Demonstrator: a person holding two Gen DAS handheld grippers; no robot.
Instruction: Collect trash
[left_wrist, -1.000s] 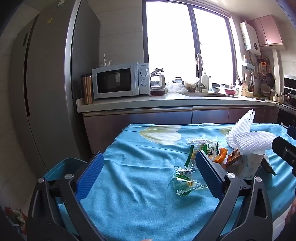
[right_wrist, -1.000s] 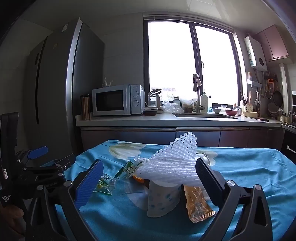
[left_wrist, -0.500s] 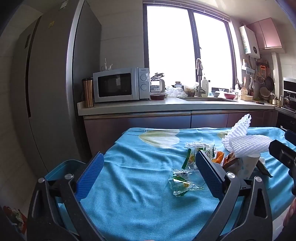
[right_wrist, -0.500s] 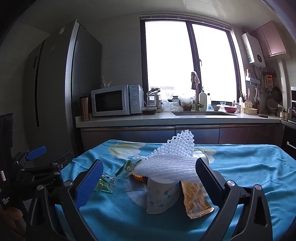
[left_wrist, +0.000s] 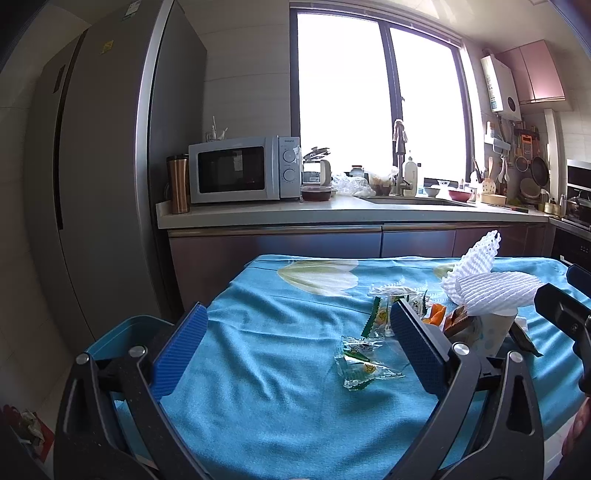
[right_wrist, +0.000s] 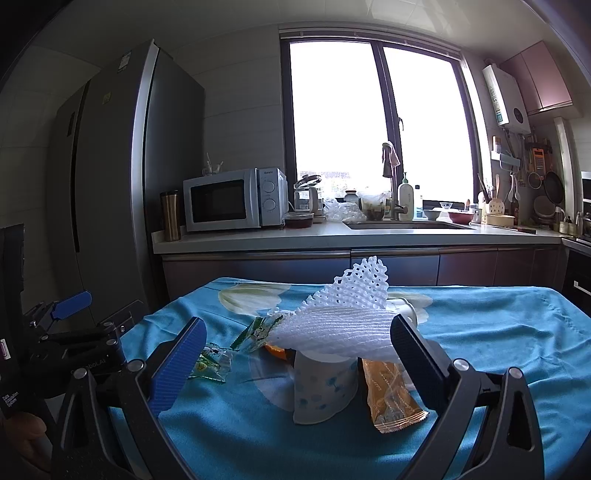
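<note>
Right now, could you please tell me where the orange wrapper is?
In the right wrist view, the orange wrapper lies on the blue tablecloth, right beside the paper cup.

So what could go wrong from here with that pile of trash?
The foam fruit net lies loosely across the paper cup; gripping the net could tip the cup. The clear candy wrappers lie flat on the wrinkled blue tablecloth, so jaws may pinch cloth instead.

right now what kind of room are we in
A home kitchen, most likely. A microwave sits on the counter beside a tall fridge, with a sink tap under the window. In front, a table with a blue cloth holds wrappers and a paper cup.
</note>
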